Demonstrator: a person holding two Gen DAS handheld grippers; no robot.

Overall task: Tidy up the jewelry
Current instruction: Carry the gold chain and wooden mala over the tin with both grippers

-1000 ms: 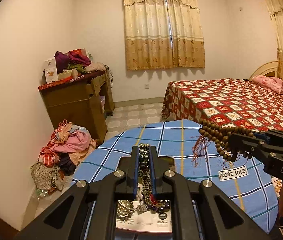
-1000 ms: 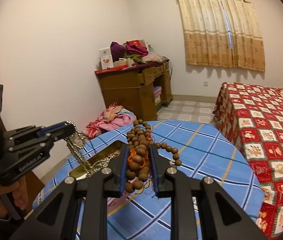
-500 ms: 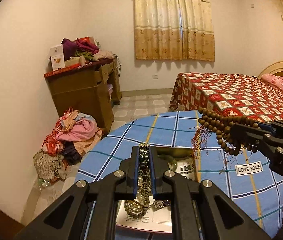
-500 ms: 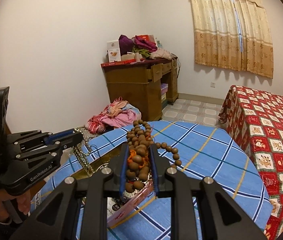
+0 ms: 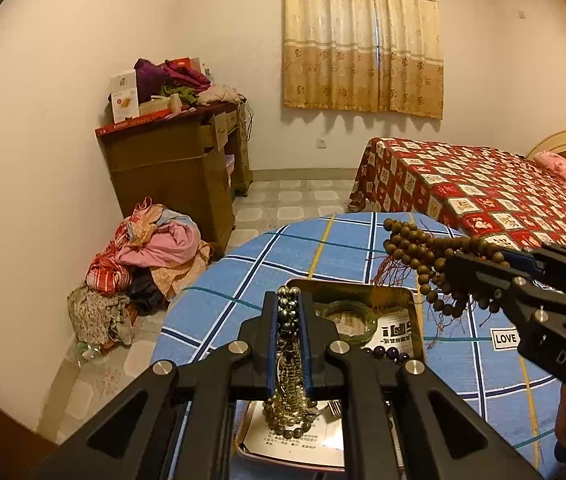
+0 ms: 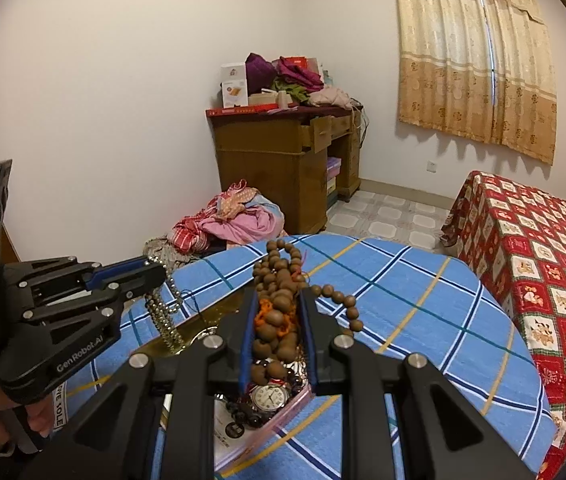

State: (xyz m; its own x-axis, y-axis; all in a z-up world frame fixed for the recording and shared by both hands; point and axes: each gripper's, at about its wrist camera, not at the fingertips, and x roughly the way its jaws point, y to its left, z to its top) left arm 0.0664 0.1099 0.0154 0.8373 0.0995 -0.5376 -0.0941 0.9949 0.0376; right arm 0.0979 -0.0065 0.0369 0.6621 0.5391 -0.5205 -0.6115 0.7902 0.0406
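Left wrist: left gripper [image 5: 287, 316] clamps metal beads [image 5: 287, 408], right gripper [image 6: 277, 320] grips wooden beads [image 6: 279, 300], both over the tin [image 5: 417, 320]; next, lower and release.

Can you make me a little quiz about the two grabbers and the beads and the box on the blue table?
1. True or false: the left gripper is shut on the string of shiny dark pearl beads.
2. What does the right gripper hold? A) brown wooden beads B) a spoon C) a sock
3. Fill in: a wristwatch lies in the open ____ on the checked tablecloth.

Key: 1 true; 2 A; 3 box.
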